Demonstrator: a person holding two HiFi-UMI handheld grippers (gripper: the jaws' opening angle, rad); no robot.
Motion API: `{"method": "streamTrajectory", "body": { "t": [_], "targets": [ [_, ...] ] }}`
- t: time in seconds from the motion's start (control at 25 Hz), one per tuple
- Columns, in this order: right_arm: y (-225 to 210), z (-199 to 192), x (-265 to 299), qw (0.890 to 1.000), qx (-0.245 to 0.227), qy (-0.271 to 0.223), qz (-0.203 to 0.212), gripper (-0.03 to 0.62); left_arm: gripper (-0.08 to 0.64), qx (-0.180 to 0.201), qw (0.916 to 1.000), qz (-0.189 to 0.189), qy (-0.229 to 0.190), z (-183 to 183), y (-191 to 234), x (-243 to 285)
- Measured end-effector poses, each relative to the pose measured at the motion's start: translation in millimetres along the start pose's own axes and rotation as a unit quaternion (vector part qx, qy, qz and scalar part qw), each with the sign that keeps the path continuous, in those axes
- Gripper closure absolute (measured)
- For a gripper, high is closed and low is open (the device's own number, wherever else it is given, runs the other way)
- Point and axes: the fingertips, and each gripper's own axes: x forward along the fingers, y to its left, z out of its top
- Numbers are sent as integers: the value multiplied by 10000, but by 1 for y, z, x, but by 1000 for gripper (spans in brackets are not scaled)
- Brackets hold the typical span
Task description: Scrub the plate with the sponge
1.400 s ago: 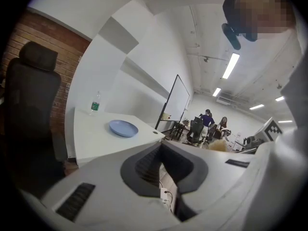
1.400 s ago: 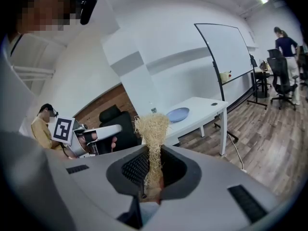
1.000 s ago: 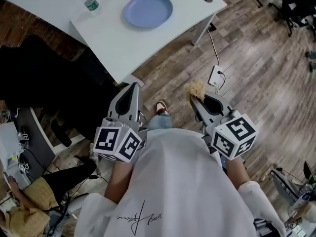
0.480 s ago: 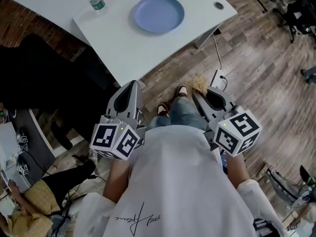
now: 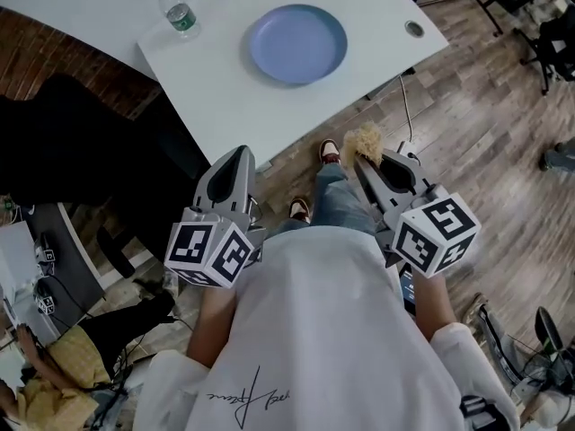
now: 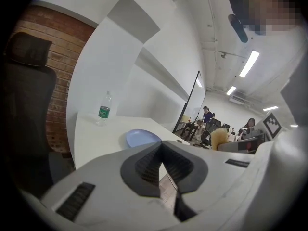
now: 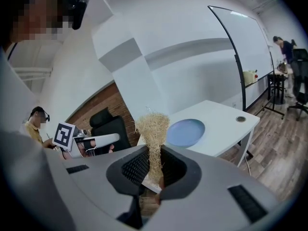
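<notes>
The jaws of my right gripper (image 7: pixel 150 172) pinch the straw-coloured sponge (image 7: pixel 153 126) low down, and its frayed head stands clear above the pads. The jaws of my left gripper (image 6: pixel 161 161) are pressed together on nothing. Both grippers hang at my waist over the wooden floor (image 5: pixel 467 124), short of the white table (image 5: pixel 225 97). The blue plate (image 5: pixel 297 44) lies flat and bare on it, well apart from the sponge, with a water bottle (image 5: pixel 180 13) near the far edge. The approach comes first, I judge. I should tip the right gripper down so that fibres, not pads, meet the plate. I should scrub lightly, since so narrow a hold may let the sponge bend or slip. My left gripper could brace the rim if the plate slides.
</notes>
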Motion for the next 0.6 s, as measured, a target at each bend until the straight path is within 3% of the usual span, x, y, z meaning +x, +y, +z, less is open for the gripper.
{"method": "streamTrajectory", "body": {
  "t": [0.32,0.6],
  "targets": [
    [-53,46,39,9995,-63,187,242,548,571,-71,9996,274,11,27,5,65],
    [-106,89,68,9983,-174,300,460,548,571,262,9975,651,-32,54,-4,121]
  ]
}}
